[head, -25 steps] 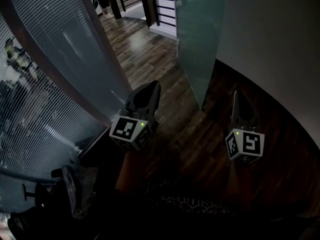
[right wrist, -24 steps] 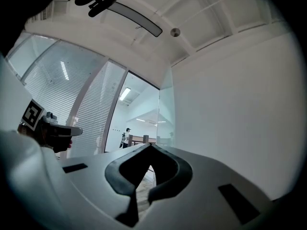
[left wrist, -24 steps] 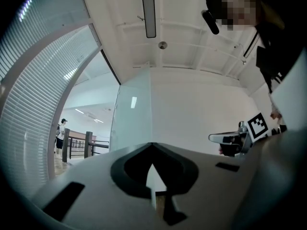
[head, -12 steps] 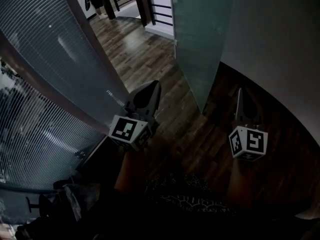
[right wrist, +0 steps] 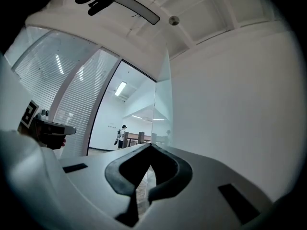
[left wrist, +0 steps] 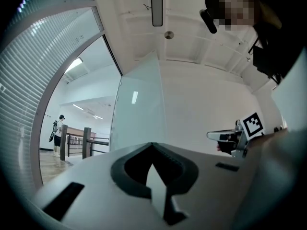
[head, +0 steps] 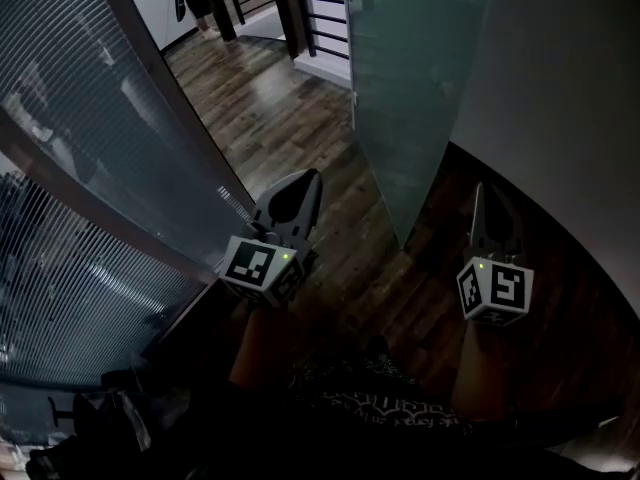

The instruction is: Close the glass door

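The frosted glass door [head: 410,88] stands open, seen edge-on, its bottom corner reaching the dark wood floor between my two grippers. It also shows as a pale panel, the glass door [left wrist: 139,109], ahead of the left jaws and as a thin glass door [right wrist: 162,104] beside the white wall. My left gripper [head: 306,177] is shut and empty, left of the door's lower edge. The right gripper [head: 479,192] is shut and empty too, just right of the door, near the wall. Neither touches the glass. Both jaw pairs meet at their tips: left gripper [left wrist: 152,146], right gripper [right wrist: 150,146].
A curved glass wall with blinds [head: 90,168] runs along the left. A white wall [head: 560,98] bounds the right. Beyond the doorway lie wood floor [head: 260,98] and a dark railing [head: 310,8]. A person [left wrist: 58,133] stands far off near the railing.
Both grippers hold nearly the same places. The view has drifted a little, and the door panel fills more of the top of the picture.
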Tool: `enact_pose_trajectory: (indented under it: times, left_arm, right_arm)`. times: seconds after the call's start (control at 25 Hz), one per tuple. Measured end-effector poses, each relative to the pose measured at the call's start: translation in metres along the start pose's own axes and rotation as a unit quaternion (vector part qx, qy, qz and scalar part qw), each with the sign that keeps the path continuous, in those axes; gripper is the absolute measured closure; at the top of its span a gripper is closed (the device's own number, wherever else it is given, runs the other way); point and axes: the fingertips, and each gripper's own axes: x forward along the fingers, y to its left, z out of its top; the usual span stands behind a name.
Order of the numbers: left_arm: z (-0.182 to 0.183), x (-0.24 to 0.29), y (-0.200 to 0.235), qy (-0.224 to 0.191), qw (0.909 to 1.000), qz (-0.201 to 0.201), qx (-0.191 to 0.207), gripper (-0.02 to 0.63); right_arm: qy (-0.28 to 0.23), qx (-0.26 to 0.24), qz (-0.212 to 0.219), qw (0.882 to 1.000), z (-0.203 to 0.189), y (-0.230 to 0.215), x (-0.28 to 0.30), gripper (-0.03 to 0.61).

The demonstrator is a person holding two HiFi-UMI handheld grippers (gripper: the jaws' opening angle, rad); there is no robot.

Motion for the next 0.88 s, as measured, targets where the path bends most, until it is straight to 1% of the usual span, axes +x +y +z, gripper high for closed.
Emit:
enact_pose_trajectory:
  times: [0.28, 0.48, 0.6, 0.88]
  left_arm:
    - [-0.01, 0.053, 0.015, 0.007, 0.9999, 0.013, -0.002, 0.612]
    - [-0.014, 0.084, 0.019, 0.009, 0.9997, 0.023, 0.006, 0.612]
    - [-0.015, 0.096, 0.022, 0.005, 0.9996, 0.028, 0.005, 0.612]
    - [-0.023, 0.125, 0.04, 0.009, 0.9997, 0.021, -0.005, 0.612]
  right_arm:
    - [0.0, -0.001, 0.009, 1.0, -0.01, -0.03, 0.06, 0.575]
    - [0.001, 0.003, 0.012, 1.0, -0.019, -0.051, 0.089, 0.575]
    - [0.002, 0.0, 0.018, 1.0, -0.024, -0.056, 0.103, 0.575]
    - [0.009, 0.005, 0.018, 1.0, -0.034, -0.06, 0.132, 0.575]
